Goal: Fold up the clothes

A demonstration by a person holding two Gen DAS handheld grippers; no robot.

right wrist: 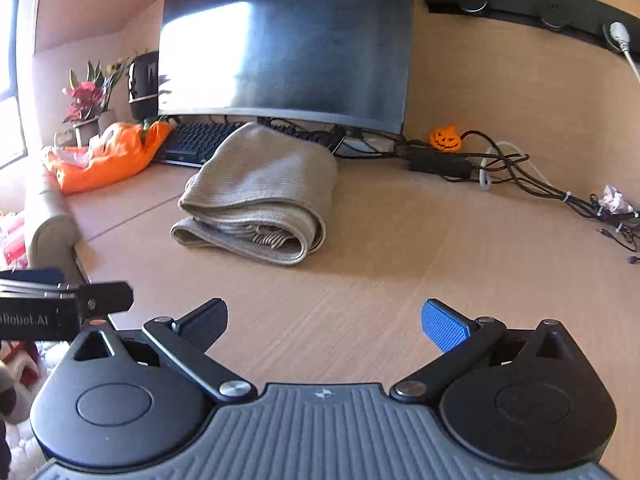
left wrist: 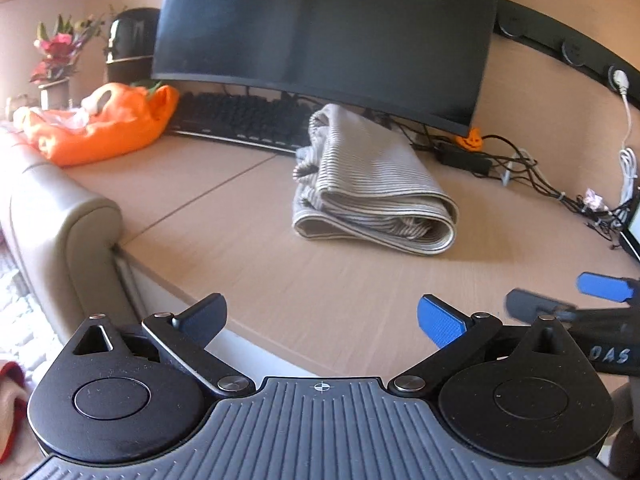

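The striped garment (left wrist: 372,184) lies folded on the surface (left wrist: 248,272) in front of the monitor (left wrist: 324,36). Both my left gripper (left wrist: 322,320) and right gripper (right wrist: 324,322) stand wide open, empty. It seems finished; I'd retreat clear of it, perhaps toward the orange cloth (left wrist: 104,124) left of the monitor.

Folded grey striped garment (left wrist: 372,184) on desk (left wrist: 248,280)

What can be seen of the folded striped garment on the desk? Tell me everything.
The striped garment is grey-and-cream ribbed knit, folded into a thick, rounded bundle with layered edges showing at its near end. It lies flat on the wooden desk, its far end under the monitor's lower edge, beside the keyboard. Neither gripper touches it.
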